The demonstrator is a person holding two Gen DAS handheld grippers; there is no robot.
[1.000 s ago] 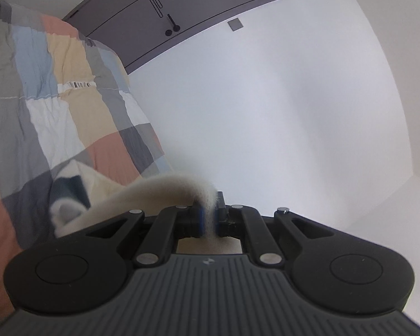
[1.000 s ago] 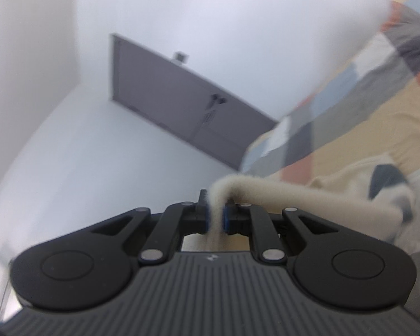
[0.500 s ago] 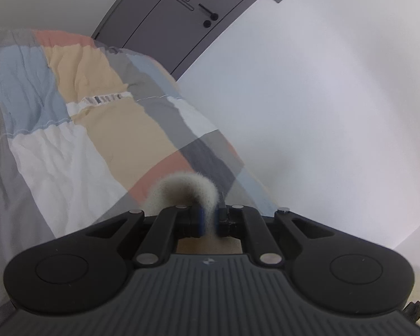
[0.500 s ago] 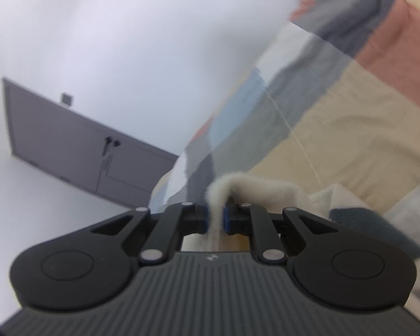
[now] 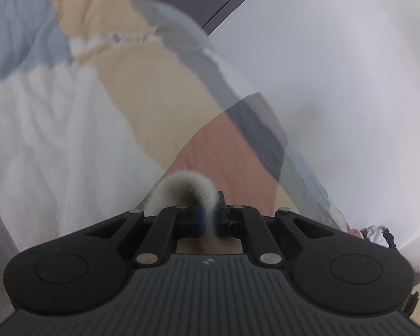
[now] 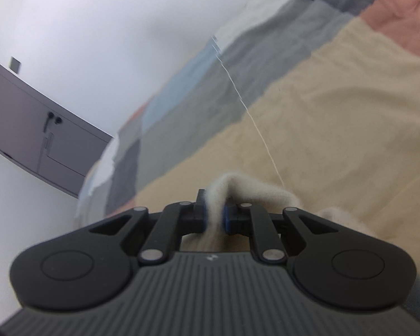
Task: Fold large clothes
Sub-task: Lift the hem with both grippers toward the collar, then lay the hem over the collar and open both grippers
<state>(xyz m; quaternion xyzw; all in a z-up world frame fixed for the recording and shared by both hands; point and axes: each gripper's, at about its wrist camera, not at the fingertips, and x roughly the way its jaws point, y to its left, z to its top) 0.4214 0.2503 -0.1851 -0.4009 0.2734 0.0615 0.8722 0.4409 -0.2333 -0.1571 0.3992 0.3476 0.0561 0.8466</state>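
Garment: a cream, fuzzy garment point(image 5: 191, 187) is pinched at two places. In the left wrist view it curls up in an arch from between the jaws; in the right wrist view point(image 6: 254, 193) a fold of it rises between the jaws and trails off to the right, low over the bed.
Left tongs: the left tongs point(image 5: 208, 219) are clamped on the cream fabric, blue pads pressed against it from both sides.
Right tongs: the right tongs point(image 6: 214, 218) are likewise clamped on a thick fold of the same fabric.
Bed: a patchwork cover point(image 5: 142, 95) in blocks of beige, white, light blue, grey and salmon lies beneath and ahead of both tongs. The picture is blurred, and creases show in the white block.
Thread: a thin pale line point(image 6: 249, 112) crosses the beige and grey blocks, seen in the right wrist view only.
Bed edge: in the left wrist view the cover's edge runs down the right side, with a small crumpled white and dark cloth point(image 5: 378, 233) near its lower end.
Wall: a plain white wall point(image 5: 336, 70) lies beyond the bed's edge.
Door: a grey door point(image 6: 39, 131) with a dark handle is clear in the right wrist view. The left wrist view catches only its lower corner at the top.
Obstructions: nothing lies between the tongs and the cover.
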